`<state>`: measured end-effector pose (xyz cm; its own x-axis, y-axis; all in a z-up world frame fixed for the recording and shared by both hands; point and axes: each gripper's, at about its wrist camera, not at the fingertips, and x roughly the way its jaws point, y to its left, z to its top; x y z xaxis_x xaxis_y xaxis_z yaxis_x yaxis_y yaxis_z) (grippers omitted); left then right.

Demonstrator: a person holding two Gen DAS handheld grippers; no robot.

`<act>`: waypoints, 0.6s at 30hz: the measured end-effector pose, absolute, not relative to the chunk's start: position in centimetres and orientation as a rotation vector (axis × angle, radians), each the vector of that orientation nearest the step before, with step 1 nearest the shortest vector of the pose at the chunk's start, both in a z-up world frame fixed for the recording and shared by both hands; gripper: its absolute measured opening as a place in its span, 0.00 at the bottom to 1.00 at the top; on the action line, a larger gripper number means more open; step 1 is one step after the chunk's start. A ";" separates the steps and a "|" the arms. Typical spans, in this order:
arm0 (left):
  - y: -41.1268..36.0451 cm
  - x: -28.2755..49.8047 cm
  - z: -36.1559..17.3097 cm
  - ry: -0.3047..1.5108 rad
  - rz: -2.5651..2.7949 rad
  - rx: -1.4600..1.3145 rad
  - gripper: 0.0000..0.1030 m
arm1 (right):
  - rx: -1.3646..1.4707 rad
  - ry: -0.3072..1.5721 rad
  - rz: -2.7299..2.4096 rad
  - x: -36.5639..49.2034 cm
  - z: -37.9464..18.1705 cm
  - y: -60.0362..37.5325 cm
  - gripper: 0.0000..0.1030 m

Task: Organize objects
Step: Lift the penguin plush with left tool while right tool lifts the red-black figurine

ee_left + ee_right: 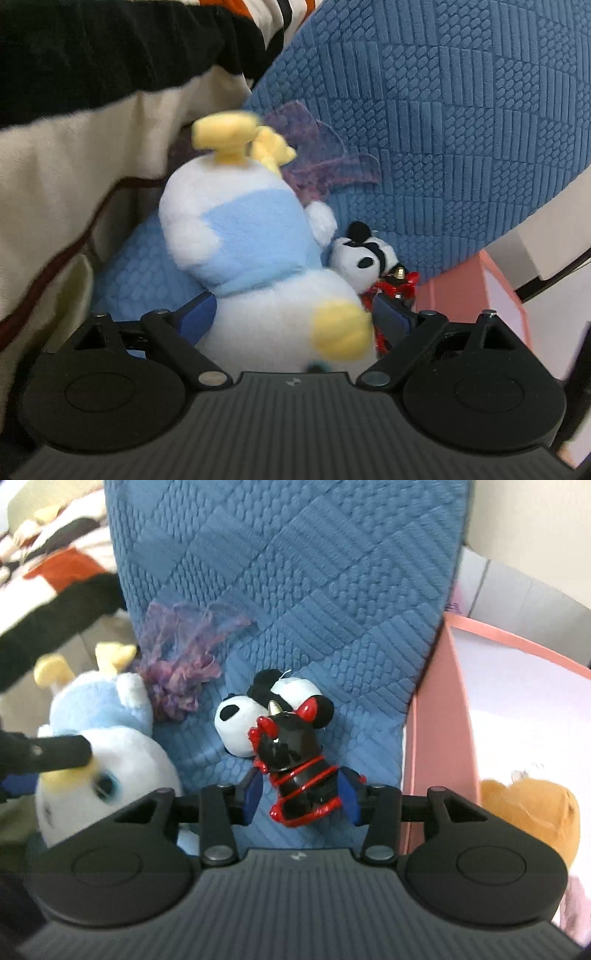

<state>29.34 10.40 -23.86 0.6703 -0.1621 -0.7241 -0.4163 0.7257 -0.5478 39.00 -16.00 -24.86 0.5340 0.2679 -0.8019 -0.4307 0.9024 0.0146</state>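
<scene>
From my remote seat, both views looked soft and evenly lit, with no hard shadows. The white and blue plush toy [258, 266] was smeared by motion blur in the left wrist view, its yellow parts worst. The blue cushion [314, 590] stayed sharp at centre frame, though its quilted lines bowed toward the edges. At the right, the pink box [436, 738] interior was washed out.

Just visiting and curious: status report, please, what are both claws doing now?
Left claw shut on blue-white plush duck. Right claw open, straddling black-red figurine on blue cushion. Panda plush just behind figurine.
</scene>
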 end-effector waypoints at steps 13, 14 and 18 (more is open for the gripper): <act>10.7 30.9 -24.8 0.878 0.160 -0.809 0.99 | -0.361 0.923 0.496 42.1 -27.9 -12.9 0.60; 10.6 31.0 -24.8 0.880 0.161 -0.810 1.00 | -0.358 0.920 0.485 42.0 -27.7 -13.0 0.58; 10.6 31.3 -25.0 0.886 0.165 -0.817 1.00 | -0.308 0.920 0.486 41.4 -27.0 -13.8 0.58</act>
